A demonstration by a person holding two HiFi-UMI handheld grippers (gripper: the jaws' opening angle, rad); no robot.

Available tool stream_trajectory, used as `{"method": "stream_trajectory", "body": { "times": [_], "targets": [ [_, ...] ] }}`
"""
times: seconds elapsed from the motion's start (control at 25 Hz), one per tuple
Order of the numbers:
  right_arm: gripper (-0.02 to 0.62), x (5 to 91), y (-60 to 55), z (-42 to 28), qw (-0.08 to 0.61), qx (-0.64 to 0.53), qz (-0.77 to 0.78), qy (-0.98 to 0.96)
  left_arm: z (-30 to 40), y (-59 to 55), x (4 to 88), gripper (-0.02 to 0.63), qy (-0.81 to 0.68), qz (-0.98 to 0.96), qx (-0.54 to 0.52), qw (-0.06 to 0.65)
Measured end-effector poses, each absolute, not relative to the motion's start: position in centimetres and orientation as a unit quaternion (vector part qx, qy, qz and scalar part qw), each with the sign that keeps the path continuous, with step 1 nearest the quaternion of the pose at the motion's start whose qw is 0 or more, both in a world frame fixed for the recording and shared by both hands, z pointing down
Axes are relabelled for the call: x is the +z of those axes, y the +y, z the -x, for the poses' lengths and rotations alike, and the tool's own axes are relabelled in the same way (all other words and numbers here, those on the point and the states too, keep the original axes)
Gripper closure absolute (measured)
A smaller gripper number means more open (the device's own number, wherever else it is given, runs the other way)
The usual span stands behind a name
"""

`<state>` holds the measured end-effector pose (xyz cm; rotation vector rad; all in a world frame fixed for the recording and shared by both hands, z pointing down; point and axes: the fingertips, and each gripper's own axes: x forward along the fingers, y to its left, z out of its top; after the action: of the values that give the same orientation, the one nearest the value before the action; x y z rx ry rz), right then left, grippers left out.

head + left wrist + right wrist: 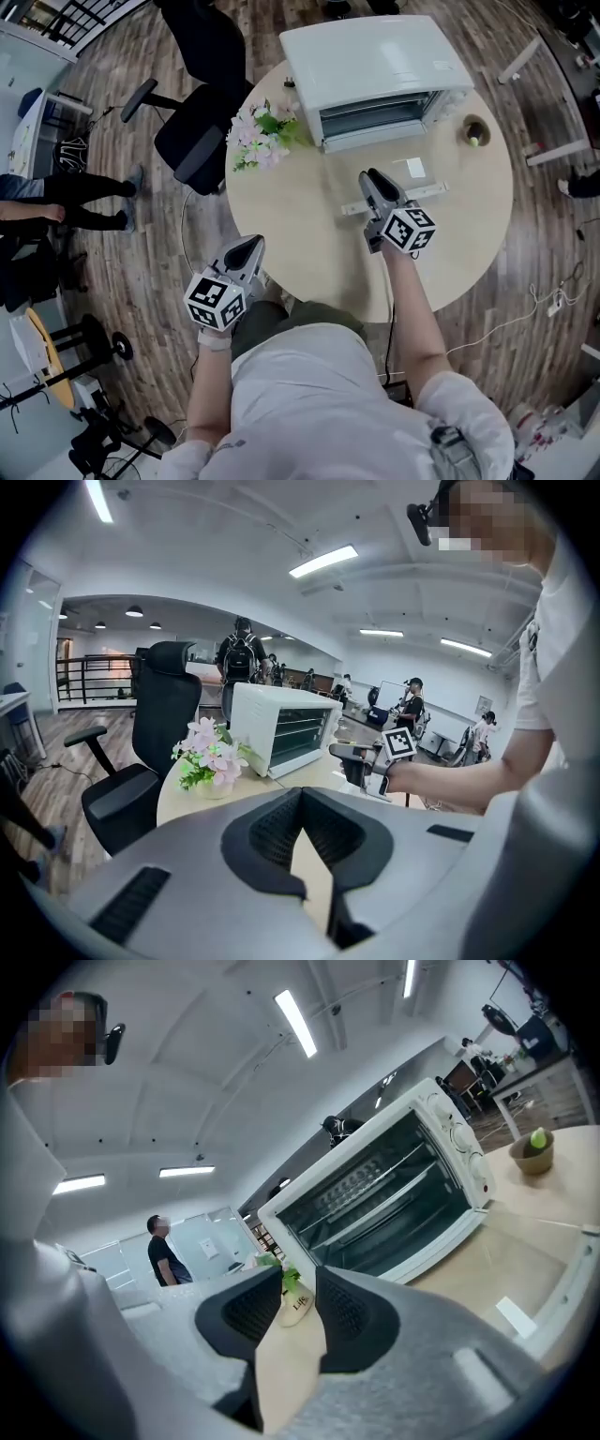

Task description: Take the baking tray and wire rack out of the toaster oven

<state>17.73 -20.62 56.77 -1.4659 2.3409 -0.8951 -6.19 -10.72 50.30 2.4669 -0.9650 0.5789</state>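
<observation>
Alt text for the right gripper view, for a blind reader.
The right gripper, jaws slightly apart and empty, points at a white toaster oven on a pale table, a wire rack visible inside. A small flower vase shows beyond the jaws; a brown bowl sits at right.

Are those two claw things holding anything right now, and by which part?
Nothing. The left gripper and right gripper are both empty, and neither touches the oven.
</observation>
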Motion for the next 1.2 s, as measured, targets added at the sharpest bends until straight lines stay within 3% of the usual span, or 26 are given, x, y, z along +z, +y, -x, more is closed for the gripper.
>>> {"method": "stream_trajectory", "body": {
  "times": [0.52,0.8,1.2],
  "targets": [
    [0.411,58.9,-30.0,-17.9,0.173,-0.351,0.494,0.777,7.4,-11.9,52.9,0.607,-0.361,-0.871,0.219,0.252],
    [0.405,59.2,-34.3,-18.3,0.221,-0.37,0.497,0.753,8.4,-11.9,54.2,0.607,-0.369,-0.86,0.228,0.269],
    [0.405,60.1,-38.3,-18.6,0.218,-0.372,0.514,0.741,10.0,-11.9,55.0,0.607,-0.385,-0.848,0.231,0.282]
  ]
}}
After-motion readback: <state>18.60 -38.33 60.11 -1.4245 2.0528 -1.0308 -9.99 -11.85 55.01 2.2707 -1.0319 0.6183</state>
